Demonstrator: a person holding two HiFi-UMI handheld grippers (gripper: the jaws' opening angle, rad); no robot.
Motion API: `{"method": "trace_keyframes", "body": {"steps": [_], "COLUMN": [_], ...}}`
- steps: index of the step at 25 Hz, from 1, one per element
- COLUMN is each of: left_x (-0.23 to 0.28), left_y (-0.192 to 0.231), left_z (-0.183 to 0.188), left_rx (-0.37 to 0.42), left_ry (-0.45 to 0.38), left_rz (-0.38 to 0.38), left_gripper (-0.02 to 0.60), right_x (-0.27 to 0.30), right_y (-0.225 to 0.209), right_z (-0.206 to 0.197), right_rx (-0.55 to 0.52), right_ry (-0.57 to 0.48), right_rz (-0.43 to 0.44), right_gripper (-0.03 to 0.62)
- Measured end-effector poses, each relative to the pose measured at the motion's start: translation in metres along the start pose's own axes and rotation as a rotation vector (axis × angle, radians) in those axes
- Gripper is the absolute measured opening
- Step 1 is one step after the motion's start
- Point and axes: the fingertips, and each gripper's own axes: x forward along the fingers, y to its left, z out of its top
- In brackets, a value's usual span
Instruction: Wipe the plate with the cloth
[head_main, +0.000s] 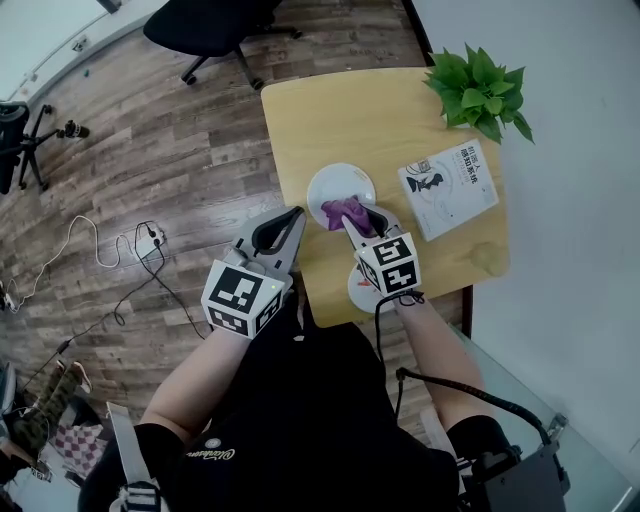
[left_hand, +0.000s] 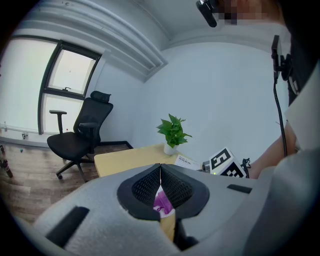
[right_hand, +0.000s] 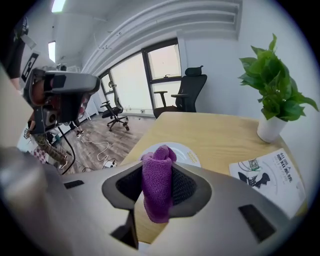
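- Left gripper (head_main: 292, 222) sits off the bench's (head_main: 340, 115) near-left corner, its jaws closed on nothing.
- Right gripper (head_main: 355, 225) has its jaws clamped on a purple cloth (right_hand: 157, 185) at the near rim of the white plate (head_main: 335, 182); I cannot tell whether they touch.
- Booklet (head_main: 448, 188) and potted plant (head_main: 480, 88) lie to the plate's right.

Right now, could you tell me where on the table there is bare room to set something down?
The widest bare patch is the far left of the table, bordered by the plant, the plate and the far edge. Nearer you it is crowded: the right claw holds the cloth at the plate, with the booklet beside it.
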Motion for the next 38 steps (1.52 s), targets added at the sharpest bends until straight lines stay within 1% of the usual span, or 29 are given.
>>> {"method": "trace_keyframes", "body": {"steps": [6,9,12,16,21,28,31,35,38], "left_x": [0.0,-0.001,-0.003,-0.003,-0.001,0.003,0.004,0.006,0.004], "left_y": [-0.003,-0.004,-0.003,0.0,-0.001,-0.005,-0.005,-0.007,-0.007], "left_z": [0.002,0.0,-0.002,-0.003,-0.003,-0.003,-0.002,-0.002,-0.002], "left_rx": [0.002,0.002,-0.003,-0.005,-0.004,0.003,0.005,0.009,0.012], "left_ry": [0.0,0.002,0.006,0.008,0.01,0.009,0.011,0.012,0.009], "left_rz": [-0.002,0.0,0.004,0.009,0.003,-0.011,-0.012,-0.013,-0.009], "left_gripper": [0.008,0.008,0.008,0.008,0.008,0.008,0.007,0.008,0.008], "right_x": [0.001,0.007,0.016,0.019,0.013,-0.003,-0.005,-0.006,-0.013], "right_y": [-0.054,-0.076,-0.082,-0.08,-0.065,-0.014,0.003,0.002,-0.02], "right_z": [0.047,0.058,0.051,0.04,0.031,-0.005,-0.02,-0.02,0.0], "right_rx": [-0.009,-0.035,-0.045,-0.037,-0.017,0.0,-0.001,-0.003,-0.001], "right_ry": [-0.078,-0.065,-0.022,0.001,0.007,0.042,0.059,0.046,-0.006], "right_rz": [-0.108,-0.148,-0.153,-0.144,-0.102,0.012,0.042,0.034,-0.012], "right_gripper": [0.123,0.123,0.123,0.123,0.123,0.123,0.123,0.123,0.123]}}
